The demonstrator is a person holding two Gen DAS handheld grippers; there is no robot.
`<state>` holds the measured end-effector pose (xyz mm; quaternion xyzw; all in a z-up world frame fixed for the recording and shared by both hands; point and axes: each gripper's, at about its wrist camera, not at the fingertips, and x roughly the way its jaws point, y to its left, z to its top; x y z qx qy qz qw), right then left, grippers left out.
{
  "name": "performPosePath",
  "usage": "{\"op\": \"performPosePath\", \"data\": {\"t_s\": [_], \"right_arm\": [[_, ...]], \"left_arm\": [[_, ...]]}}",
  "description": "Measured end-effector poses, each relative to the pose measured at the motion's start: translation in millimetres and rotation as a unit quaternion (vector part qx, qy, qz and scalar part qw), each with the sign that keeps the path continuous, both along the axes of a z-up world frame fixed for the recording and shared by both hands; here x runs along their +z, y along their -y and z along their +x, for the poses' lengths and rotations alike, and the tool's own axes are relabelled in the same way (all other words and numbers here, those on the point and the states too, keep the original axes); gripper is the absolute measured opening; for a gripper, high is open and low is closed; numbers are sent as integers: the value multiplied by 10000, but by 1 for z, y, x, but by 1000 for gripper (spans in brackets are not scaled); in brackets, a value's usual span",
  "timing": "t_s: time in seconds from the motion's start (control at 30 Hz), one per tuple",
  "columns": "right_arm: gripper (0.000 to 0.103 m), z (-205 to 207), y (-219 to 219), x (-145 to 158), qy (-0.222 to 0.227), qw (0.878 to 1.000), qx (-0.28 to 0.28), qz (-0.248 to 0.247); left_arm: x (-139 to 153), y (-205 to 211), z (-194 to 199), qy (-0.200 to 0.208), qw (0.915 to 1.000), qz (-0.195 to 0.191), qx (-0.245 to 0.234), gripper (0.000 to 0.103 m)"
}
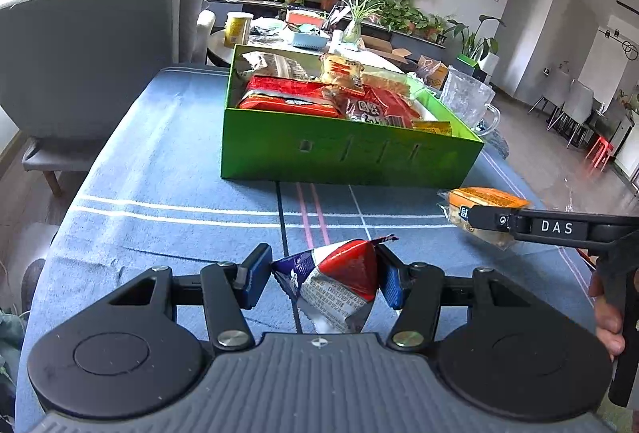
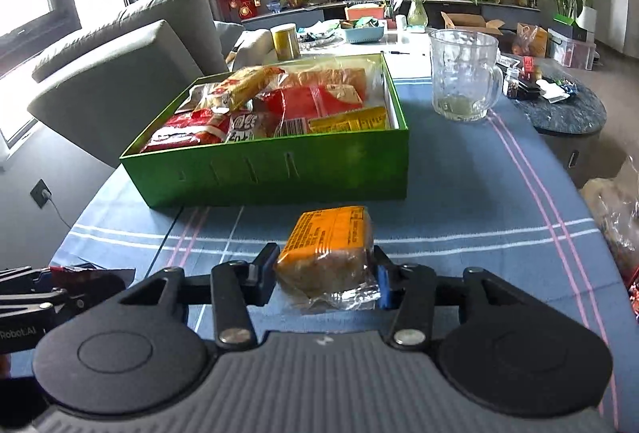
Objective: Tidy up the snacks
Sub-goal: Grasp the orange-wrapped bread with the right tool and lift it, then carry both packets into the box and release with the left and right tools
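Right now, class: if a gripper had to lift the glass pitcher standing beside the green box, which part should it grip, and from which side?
Probably the handle. The glass pitcher stands upright on the tablecloth, its body wide and smooth, while the handle juts out on the side away from the green box. Approach from that open side, fingers closing across the handle.

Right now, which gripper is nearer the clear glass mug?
Right. The right gripper, shut on an orange-labelled cake packet, sits on the clear glass mug's side; the left gripper is farther left.

Green box (image 2: 279,169) full; orange cake pack (image 2: 327,245), red-white-blue packet (image 1: 339,281) outside.
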<state>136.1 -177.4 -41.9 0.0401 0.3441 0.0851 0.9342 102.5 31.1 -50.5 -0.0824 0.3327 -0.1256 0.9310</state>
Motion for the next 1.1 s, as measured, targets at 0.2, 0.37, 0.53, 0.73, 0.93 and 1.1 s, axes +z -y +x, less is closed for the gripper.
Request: {"op": "performPosePath", "data": {"t_s": [0.2,0.37,0.53,0.73,0.93,1.1], "right_arm": [[79,2,7,2,-15,9997,29,250],[79,0,8,17,221,9990,99,382],[79,11,7,34,440,9975,160,525],[79,28,3,48,640,9957,218,635],[79,43,0,51,709,9946,255,708],[79,60,3,51,703,9939,137,842]], "left_arm": [[6,3,6,55,10000,32,-15,52],[19,9,13,225,9997,57,-75,52],[35,17,28,415,9990,114,-145,52],[54,21,51,583,9982,112,-60,52],[67,21,79,709,9973,181,85,52],[71,22,107,761,9963,325,210,52]]}}
